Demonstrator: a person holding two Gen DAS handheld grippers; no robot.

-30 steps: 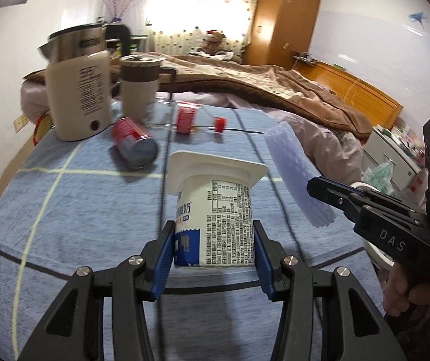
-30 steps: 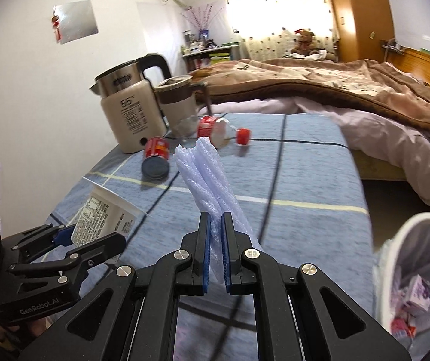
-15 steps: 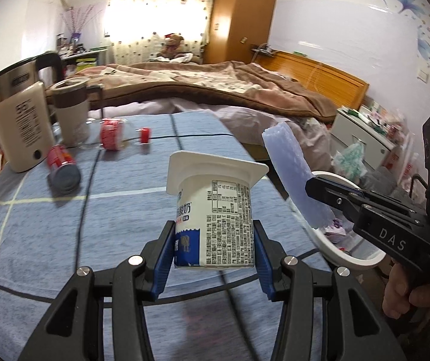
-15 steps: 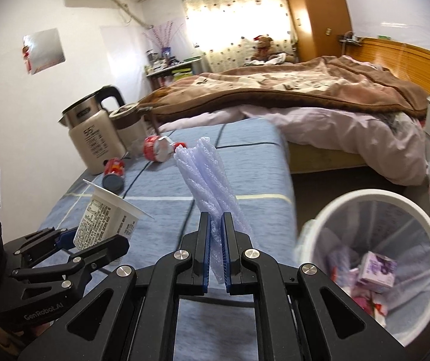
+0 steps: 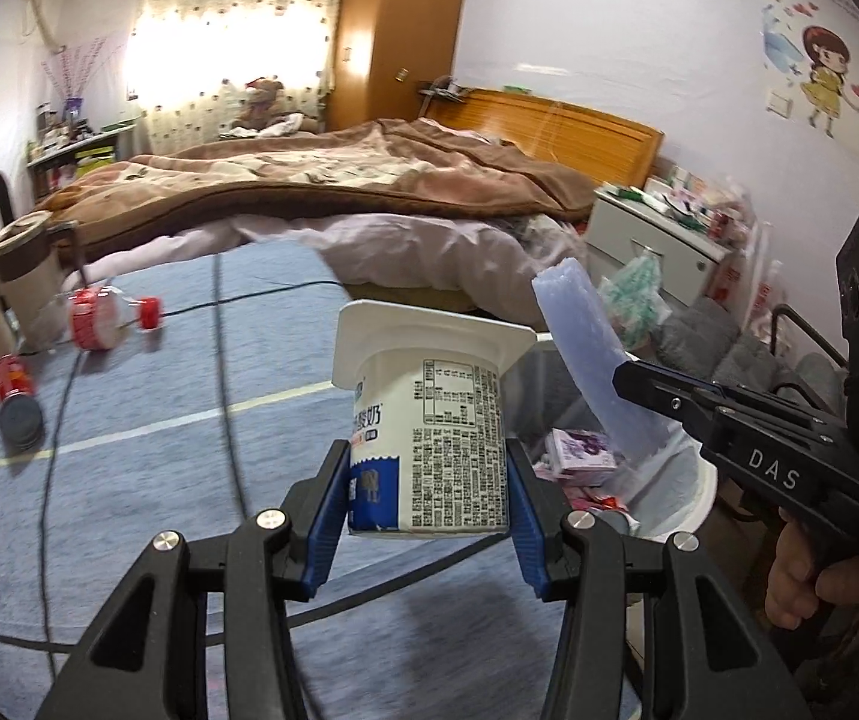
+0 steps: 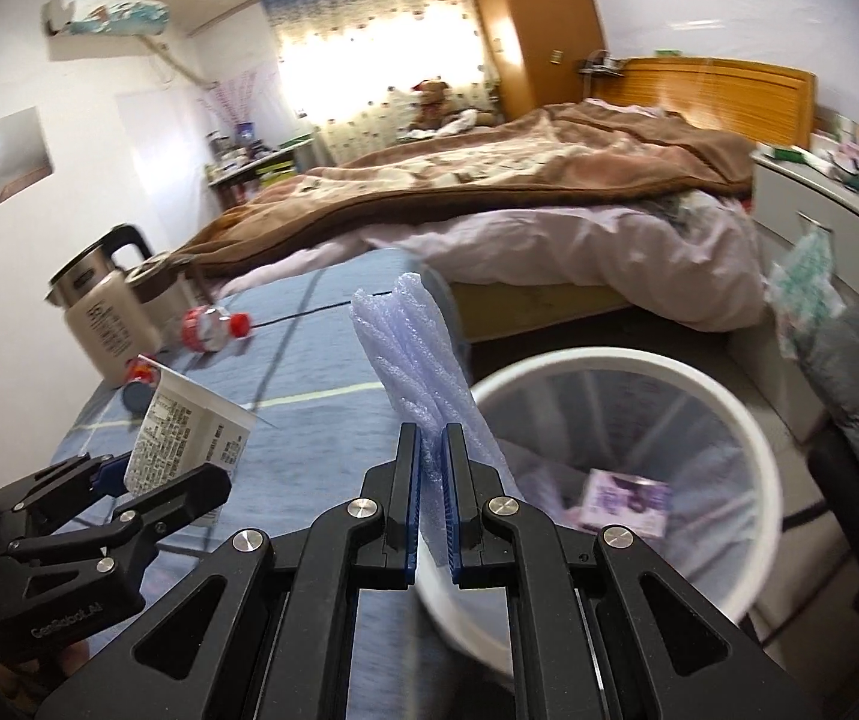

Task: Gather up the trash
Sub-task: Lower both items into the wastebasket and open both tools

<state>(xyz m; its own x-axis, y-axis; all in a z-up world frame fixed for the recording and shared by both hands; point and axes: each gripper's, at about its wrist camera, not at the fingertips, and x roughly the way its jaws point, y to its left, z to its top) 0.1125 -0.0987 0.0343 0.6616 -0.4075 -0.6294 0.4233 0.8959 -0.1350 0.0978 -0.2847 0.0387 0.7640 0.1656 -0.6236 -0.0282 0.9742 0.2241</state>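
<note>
While the left gripper [image 5: 429, 510] clamped an upright white plastic yogurt cup [image 5: 429, 426] above the blue desk's edge, the right gripper [image 6: 431, 486] pinched a pale purple foam sheet [image 6: 414, 354]. Both hung beside the white round trash bin [image 6: 747, 450].

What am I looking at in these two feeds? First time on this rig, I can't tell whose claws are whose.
There is no robot arm: a person holds a two-finger gripper in each hand, and each gripper has a fisheye camera looking along its fingers.

The left wrist view shows the left gripper shut on a white yogurt cup. The black tool at its right edge is the right gripper.

The right wrist view shows that right gripper shut on a bluish foam sleeve, close above a white trash bin holding a purple carton.

On the blue-covered table lie a red can, a red-capped plastic bottle, a lidded mug and an electric kettle.
</note>
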